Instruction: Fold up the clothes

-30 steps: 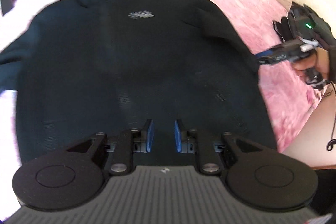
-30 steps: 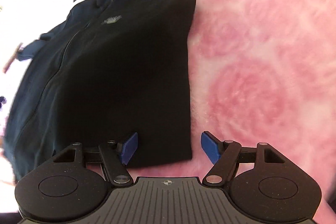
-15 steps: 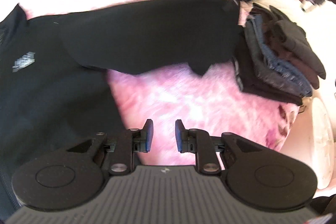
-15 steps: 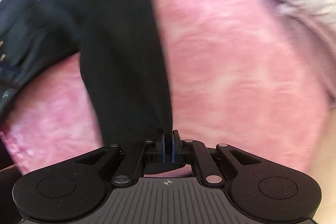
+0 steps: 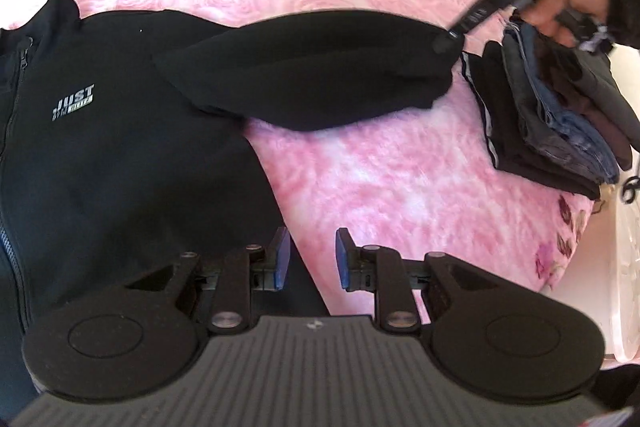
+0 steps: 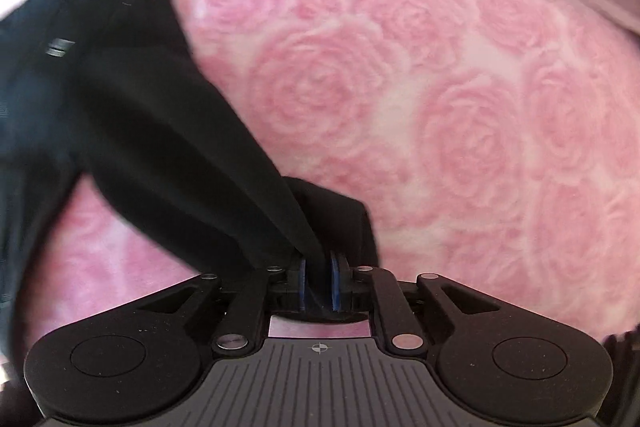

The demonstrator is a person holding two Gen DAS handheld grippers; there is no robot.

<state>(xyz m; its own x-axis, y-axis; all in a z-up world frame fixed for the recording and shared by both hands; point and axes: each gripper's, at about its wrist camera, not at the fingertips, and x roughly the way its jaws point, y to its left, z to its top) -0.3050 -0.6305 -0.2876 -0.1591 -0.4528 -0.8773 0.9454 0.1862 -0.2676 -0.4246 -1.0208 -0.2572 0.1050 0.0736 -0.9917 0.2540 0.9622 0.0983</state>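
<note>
A black zip jacket [image 5: 120, 147] fills the left of the frame on the pink rose bedspread [image 5: 400, 187], its sleeve [image 5: 320, 75] stretched rightward. The left gripper [image 5: 309, 259] hovers lower centre, jaws parted and empty. At upper right, the right gripper [image 6: 319, 285] pinches the sleeve's cuff beside folded clothes [image 5: 560, 123].

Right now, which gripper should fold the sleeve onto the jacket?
Probably the right gripper. It is shut on the end of the sleeve and can carry it over the jacket. The left gripper is open, holding nothing, above the jacket's edge.
</note>
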